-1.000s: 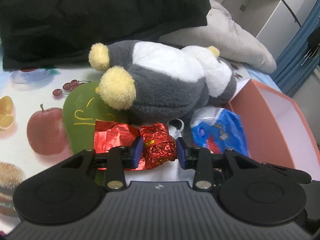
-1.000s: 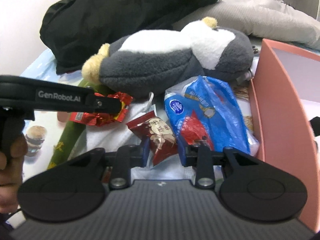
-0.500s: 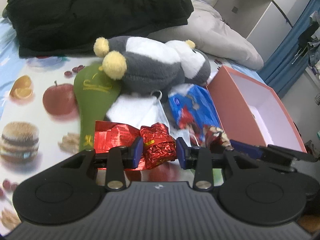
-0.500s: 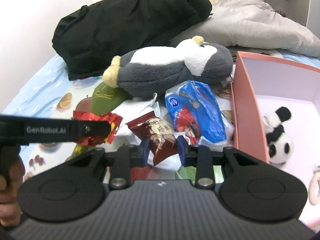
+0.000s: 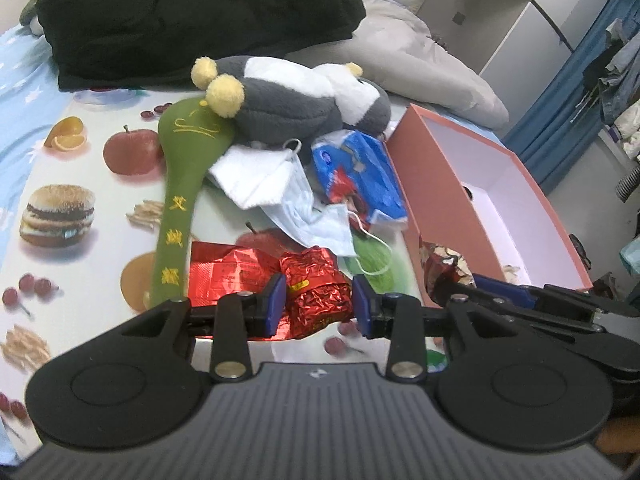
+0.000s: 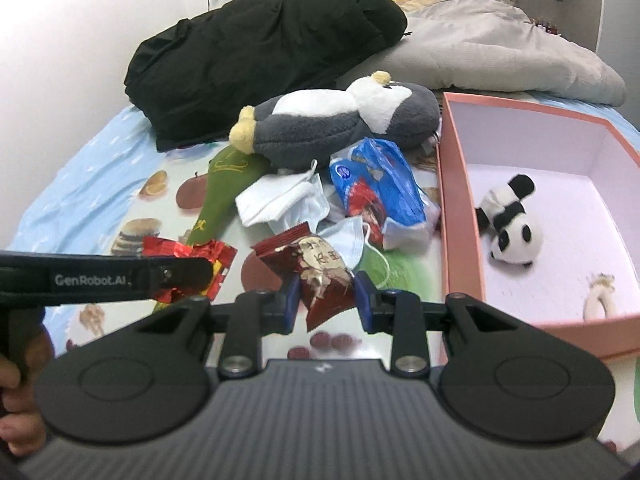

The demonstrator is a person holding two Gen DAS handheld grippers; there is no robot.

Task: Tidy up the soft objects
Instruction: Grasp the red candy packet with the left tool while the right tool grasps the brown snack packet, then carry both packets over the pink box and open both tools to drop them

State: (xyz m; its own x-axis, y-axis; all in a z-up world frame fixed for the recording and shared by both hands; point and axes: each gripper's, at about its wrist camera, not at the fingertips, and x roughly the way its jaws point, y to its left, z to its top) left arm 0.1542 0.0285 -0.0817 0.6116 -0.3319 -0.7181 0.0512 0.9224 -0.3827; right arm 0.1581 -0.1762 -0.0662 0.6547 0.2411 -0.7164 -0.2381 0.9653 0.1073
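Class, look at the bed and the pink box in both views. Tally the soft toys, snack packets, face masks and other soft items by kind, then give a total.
Soft toys: 2 (grey penguin plush, panda plush)
Snack packets: 3 (red foil packet, brown-red packet, blue bag)
Face masks: 2 (white mask, light blue mask)
Green padded paddle: 1
Total: 8

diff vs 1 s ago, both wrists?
Both grippers pulled back and up from the pile. Left gripper still clamps the red foil packet; right gripper still clamps the dark red snack packet. Penguin plush and pink box unmoved.
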